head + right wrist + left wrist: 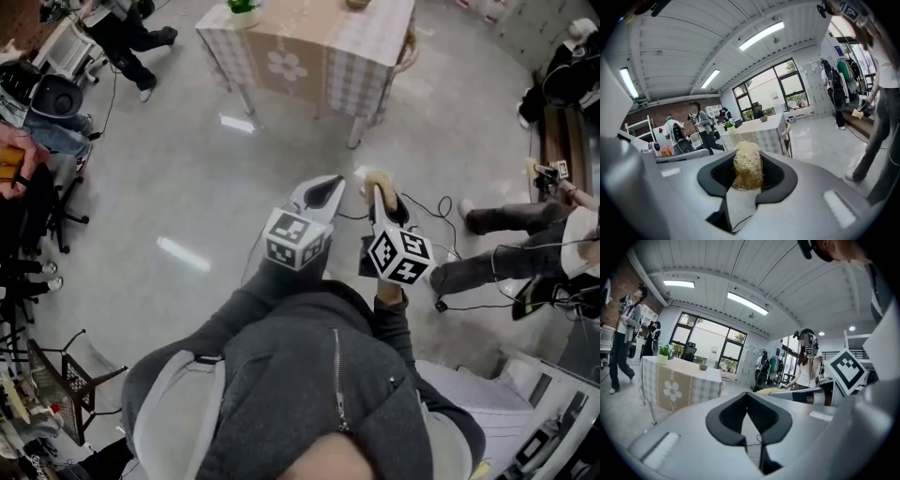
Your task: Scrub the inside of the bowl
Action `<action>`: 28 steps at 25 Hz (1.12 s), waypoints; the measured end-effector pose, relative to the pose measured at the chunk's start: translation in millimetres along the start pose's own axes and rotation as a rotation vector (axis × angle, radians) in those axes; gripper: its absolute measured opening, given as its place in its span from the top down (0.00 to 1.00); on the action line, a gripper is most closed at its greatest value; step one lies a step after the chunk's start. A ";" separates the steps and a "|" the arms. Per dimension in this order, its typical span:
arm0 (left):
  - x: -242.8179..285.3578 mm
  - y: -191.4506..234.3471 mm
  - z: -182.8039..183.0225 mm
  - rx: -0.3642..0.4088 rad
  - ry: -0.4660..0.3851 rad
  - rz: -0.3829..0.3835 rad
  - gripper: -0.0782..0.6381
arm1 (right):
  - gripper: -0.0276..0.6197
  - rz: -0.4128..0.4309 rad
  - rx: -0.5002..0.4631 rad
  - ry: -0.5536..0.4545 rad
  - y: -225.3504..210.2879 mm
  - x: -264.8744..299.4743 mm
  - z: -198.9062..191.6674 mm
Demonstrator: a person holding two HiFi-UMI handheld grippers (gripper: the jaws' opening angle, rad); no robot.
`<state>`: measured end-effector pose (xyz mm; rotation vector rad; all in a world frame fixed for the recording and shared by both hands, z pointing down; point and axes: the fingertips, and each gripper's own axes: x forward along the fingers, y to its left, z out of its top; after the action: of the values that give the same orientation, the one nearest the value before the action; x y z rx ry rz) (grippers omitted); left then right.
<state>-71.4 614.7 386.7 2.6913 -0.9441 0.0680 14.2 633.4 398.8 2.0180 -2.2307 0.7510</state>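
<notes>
A small bowl (703,365) (764,119) stands on a table draped in a checked cloth (309,52), a few steps ahead of me. I hold both grippers in front of my chest, pointing toward that table, far from the bowl. My left gripper (323,190) (747,398) is shut, its black pads meeting with nothing between them. The right gripper (377,195) (746,174) is shut on a straw-coloured fibre scrubber (747,161) (375,178), which sticks out past the fingertips.
A potted plant (243,7) (663,355) sits on the table, and a chair (406,49) is pushed up to its right side. A seated person (525,246) and floor cables (469,281) are on my right. More people (131,33) stand at left, and a wire rack (61,375) is nearby.
</notes>
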 end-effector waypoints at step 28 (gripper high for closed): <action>195.9 183.1 110.1 -0.074 -0.030 0.011 0.89 | 0.79 -0.014 -0.048 -0.002 -34.1 239.9 143.1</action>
<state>-36.5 328.7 354.7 2.6267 -0.9507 -0.0054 50.8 356.3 366.3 2.0113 -2.2105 0.6879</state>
